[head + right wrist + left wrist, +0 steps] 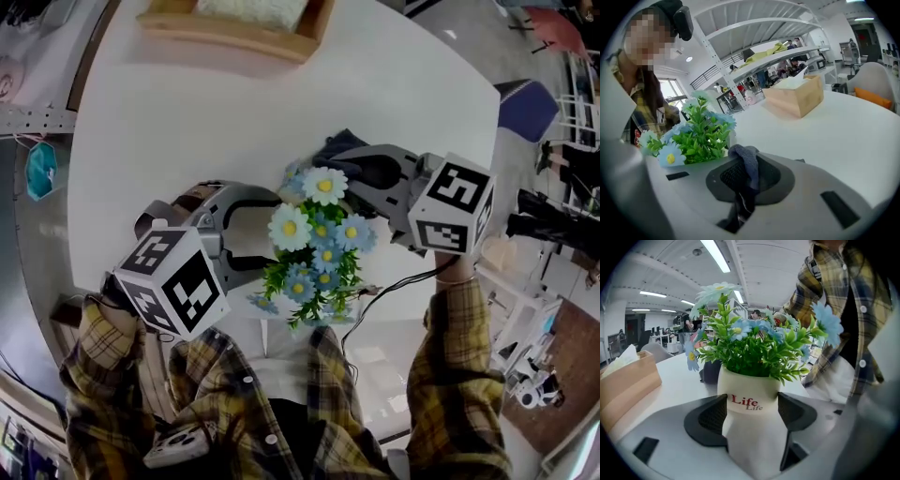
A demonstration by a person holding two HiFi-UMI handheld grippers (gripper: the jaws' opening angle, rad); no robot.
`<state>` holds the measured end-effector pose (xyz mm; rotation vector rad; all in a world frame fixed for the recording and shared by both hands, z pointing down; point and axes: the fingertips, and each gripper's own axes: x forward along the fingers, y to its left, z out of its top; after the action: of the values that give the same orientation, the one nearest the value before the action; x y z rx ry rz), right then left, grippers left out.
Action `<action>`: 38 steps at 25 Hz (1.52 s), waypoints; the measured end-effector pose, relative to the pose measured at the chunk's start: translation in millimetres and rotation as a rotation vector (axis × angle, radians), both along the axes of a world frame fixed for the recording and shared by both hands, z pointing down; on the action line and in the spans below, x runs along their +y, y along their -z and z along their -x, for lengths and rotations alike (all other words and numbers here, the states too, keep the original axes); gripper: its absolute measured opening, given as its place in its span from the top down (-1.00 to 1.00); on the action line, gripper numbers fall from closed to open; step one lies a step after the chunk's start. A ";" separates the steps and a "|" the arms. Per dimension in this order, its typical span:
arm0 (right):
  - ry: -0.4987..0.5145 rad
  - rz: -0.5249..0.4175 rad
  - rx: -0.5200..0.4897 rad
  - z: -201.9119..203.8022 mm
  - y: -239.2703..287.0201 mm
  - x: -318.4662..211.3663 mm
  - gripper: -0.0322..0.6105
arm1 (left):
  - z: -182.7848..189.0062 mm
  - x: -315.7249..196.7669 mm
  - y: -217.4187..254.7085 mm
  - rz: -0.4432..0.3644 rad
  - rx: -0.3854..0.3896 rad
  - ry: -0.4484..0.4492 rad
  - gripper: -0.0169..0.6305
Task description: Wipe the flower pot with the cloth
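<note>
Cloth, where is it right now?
In the right gripper view the grey cloth is pinched in the right claw, beside the flower pot that the left claw holds.

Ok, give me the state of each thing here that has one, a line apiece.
flower pot, upright, clamped between the left claw's jaws
left claw, shut on the flower pot
cloth, bunched, pinched in the right claw
right claw, shut on the cloth, next to the flowers
flowers, standing up in the flower pot
tissue box, on the table, tissue sticking out of its top
</note>
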<state>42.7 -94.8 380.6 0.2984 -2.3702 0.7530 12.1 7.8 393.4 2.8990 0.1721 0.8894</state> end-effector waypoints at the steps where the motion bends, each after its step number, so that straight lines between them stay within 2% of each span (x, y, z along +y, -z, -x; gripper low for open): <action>1: 0.021 0.006 -0.004 4.7 -0.5 0.2 0.85 | 0.0 -0.2 -0.6 0.000 -0.003 -0.028 -0.13; 8: 0.155 0.052 0.006 20.5 -4.0 7.6 0.85 | -5.6 -1.9 -1.0 -0.017 -0.054 -0.234 -0.13; 10: 0.153 0.060 0.003 19.0 -5.8 8.1 0.85 | -7.7 -1.6 -2.1 -0.010 -0.063 -0.258 -0.13; 12: 0.130 0.059 -0.007 16.3 -6.5 6.8 0.85 | -7.2 -2.9 -2.7 -0.001 -0.051 -0.227 -0.13; 14: 0.099 0.053 -0.017 14.5 -6.3 5.7 0.85 | -0.9 -6.3 -2.4 -0.001 -0.026 -0.138 -0.13; 16: 0.068 0.048 -0.024 12.4 -6.0 5.9 0.85 | 10.4 -10.5 -1.5 -0.003 -0.003 -0.014 -0.13; 21: -0.022 0.042 -0.019 3.6 -7.4 8.0 0.85 | 33.1 1.8 4.6 0.052 0.088 0.340 -0.13; 24: -0.093 0.036 -0.015 -3.4 -8.1 8.6 0.85 | 31.1 16.4 9.1 0.065 0.121 0.569 -0.13; 26: -0.137 0.027 -0.020 -6.1 -8.7 7.6 0.85 | 24.1 28.2 9.6 0.083 0.150 0.692 -0.13; 30: -0.206 0.014 -0.021 -9.2 -11.1 8.0 0.85 | 1.0 46.9 11.4 0.092 0.203 0.824 -0.13; 35: -0.278 0.014 -0.017 -13.6 -10.1 14.6 0.85 | -10.8 38.4 16.6 0.068 0.259 0.984 -0.16; 38: -0.319 0.019 -0.014 -19.2 -9.6 18.9 0.85 | -12.4 32.7 19.1 0.060 0.279 1.025 -0.18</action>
<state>61.9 -76.0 390.2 0.6762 -2.3545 0.9243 24.5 40.6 374.4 2.4679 -1.1180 0.2727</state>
